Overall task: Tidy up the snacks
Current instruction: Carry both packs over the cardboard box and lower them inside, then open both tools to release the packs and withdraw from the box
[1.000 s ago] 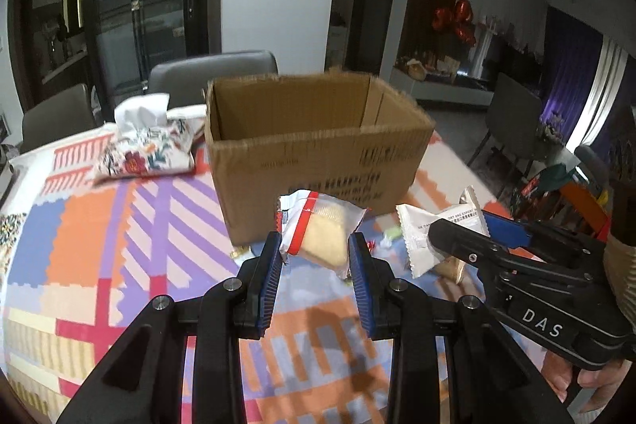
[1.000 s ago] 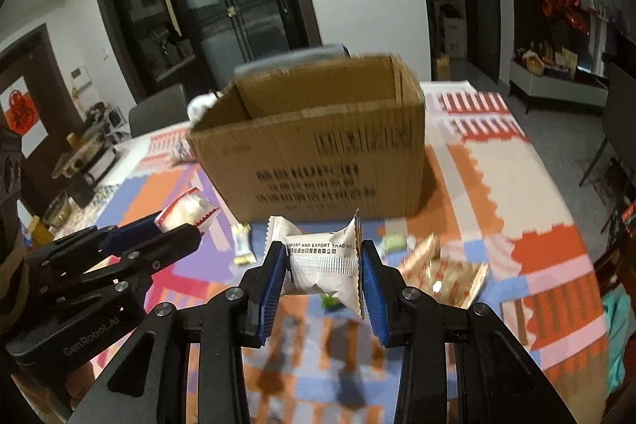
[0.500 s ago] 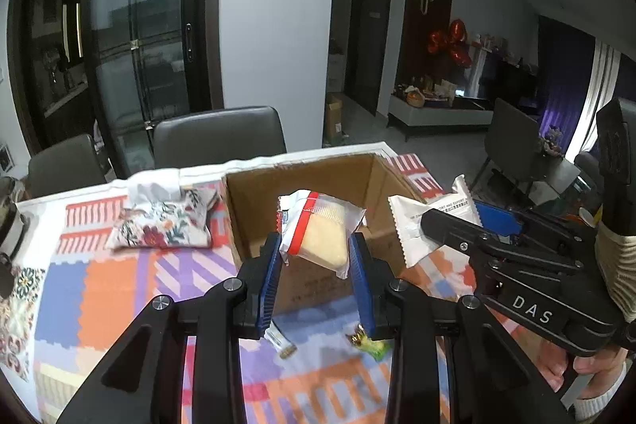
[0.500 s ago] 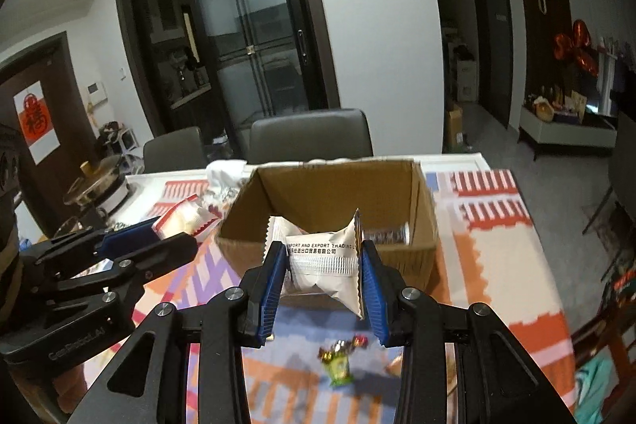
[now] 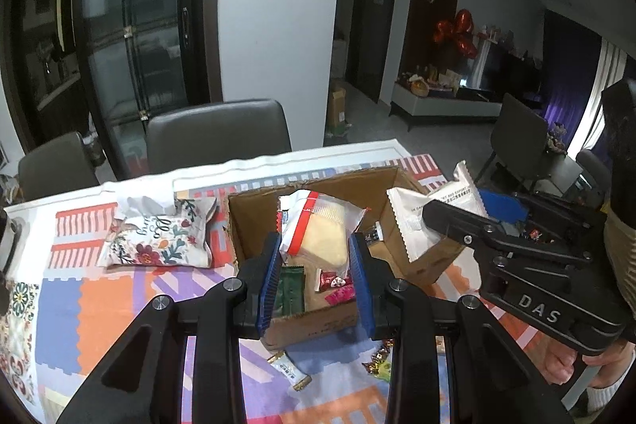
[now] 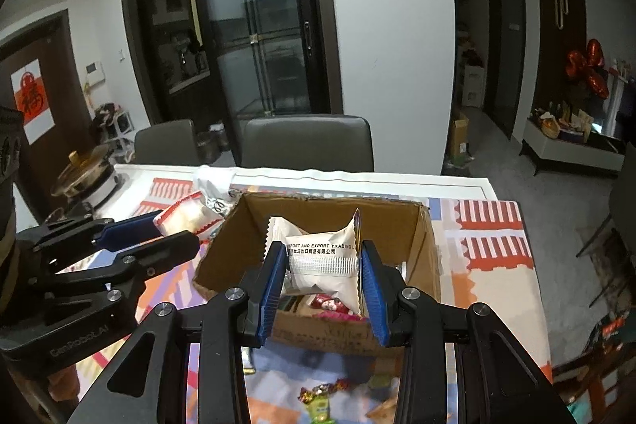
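- The left gripper's [image 5: 316, 273] blue fingers [image 5: 268, 281] are clamped on a clear packet [image 5: 318, 225] with a red stripe and a pale yellow cake inside; the packet stands up between them, over the near half of the open box [image 5: 254, 225].
- The right gripper's [image 6: 322, 289] fingers [image 6: 373, 289] are clamped on a white packet [image 6: 322, 257] with black print, held over the box's opening, inside its near wall as that view shows it.
- In the left view the right gripper [image 5: 516, 257] sits at the right, beside the left one, its white packet [image 5: 421, 213] over the box's right wall; a hand [image 5: 564, 364] grips its handle at the lower right.
- In the right view the left gripper [image 6: 119, 245] reaches in from the left, its packet [image 6: 187, 215] just beside the box's [image 6: 425, 257] left wall.
- The cardboard box stands on the table [image 5: 131, 289], toward its far edge, flaps open. Inside lie a green sachet [image 5: 292, 291], a red-and-white sweet [image 5: 332, 281] and a pink wrapper [image 5: 342, 295].
- On the patterned cloth in front of the box lie a small white bar [image 5: 288, 370] and a gold-and-green sweet [image 5: 377, 364], apart from each other.
- A floral tissue pouch [image 5: 159, 241] lies left of the box, close to its left wall.
- Two grey chairs [image 5: 218, 134] stand at the table's far edge.
- A pot [image 6: 85, 177] sits by the far left corner in the right view.
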`<state>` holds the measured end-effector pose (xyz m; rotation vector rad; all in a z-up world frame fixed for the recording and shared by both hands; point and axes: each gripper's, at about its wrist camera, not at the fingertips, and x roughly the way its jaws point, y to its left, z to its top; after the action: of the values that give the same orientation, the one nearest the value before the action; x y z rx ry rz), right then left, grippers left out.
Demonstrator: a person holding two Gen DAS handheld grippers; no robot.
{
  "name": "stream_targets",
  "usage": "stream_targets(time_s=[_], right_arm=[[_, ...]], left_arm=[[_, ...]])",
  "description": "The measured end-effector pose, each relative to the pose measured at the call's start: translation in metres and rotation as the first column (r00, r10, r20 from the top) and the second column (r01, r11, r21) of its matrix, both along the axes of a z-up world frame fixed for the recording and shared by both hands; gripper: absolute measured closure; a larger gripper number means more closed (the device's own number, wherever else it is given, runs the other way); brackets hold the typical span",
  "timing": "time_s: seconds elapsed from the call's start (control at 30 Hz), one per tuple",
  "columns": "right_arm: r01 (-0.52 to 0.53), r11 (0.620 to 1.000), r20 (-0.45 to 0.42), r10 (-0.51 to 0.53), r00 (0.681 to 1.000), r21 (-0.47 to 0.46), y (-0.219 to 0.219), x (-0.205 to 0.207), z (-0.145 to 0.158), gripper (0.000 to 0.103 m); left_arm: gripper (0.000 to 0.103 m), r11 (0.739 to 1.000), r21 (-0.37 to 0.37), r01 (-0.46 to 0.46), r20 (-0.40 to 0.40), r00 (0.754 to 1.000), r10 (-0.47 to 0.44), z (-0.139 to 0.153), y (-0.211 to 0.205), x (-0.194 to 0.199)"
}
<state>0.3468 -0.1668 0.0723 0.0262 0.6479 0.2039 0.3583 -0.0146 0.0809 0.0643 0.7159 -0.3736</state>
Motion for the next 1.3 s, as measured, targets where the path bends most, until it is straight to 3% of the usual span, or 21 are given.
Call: stream_targets(time_s=[0.2, 0.27, 0.33, 0.37, 0.43, 0.6, 0.93, 1.1, 1.3], right_arm=[[-0.01, 1.0, -0.029, 0.009, 1.0, -0.021, 0.002, 0.018, -0.006, 0.064], [-0.015, 1.0, -0.042, 0.014, 0.999, -0.013, 0.002, 0.024, -0.009, 0.064], [-0.012, 1.0, -0.055, 0.011, 0.998, -0.015, 0.0, 0.031, -0.012, 0.062], [-0.004, 1.0, -0.061, 0.003, 0.998, -0.02, 0.0, 0.032, -0.013, 0.06], [0.03, 0.999, -0.064, -0.032, 0.997, -0.026, -0.004, 0.032, -0.016, 0.039], [0.06, 0.998, -0.05, -0.062, 0.997, -0.031, -0.008, 0.017, -0.019, 0.038], [0.006, 1.0, -0.008, -0.006, 1.0, -0.006, 0.007, -0.031, -0.019, 0.038], [-0.028, 1.0, -0.02, 0.028, 0.999, 0.011, 0.012, -0.052, -0.029, 0.038], [-0.043, 0.999, -0.051, 0.044, 0.998, 0.018, 0.015, -0.074, -0.049, 0.038]], left_arm=[[0.069, 1.0, 0.015, -0.006, -0.04, 0.999, 0.007, -0.012, -0.007, 0.022], [0.063, 1.0, 0.029, -0.009, -0.039, 0.999, 0.011, -0.014, -0.009, 0.027], [0.05, 0.997, 0.064, -0.046, -0.03, 0.998, 0.048, -0.015, -0.01, 0.03], [0.05, 0.996, 0.072, -0.051, -0.021, 0.998, 0.053, -0.014, -0.009, 0.029], [0.044, 0.995, 0.087, -0.058, -0.011, 0.998, 0.059, -0.014, -0.006, 0.025], [0.039, 0.992, 0.091, -0.085, 0.024, 0.996, 0.083, -0.01, 0.003, 0.004], [0.036, 0.99, 0.085, -0.117, 0.074, 0.991, 0.11, -0.006, 0.019, -0.052], [0.035, 0.988, 0.101, -0.116, 0.098, 0.989, 0.107, -0.015, 0.021, -0.078], [0.034, 0.988, 0.104, -0.113, 0.065, 0.992, 0.106, -0.037, 0.022, -0.102]])
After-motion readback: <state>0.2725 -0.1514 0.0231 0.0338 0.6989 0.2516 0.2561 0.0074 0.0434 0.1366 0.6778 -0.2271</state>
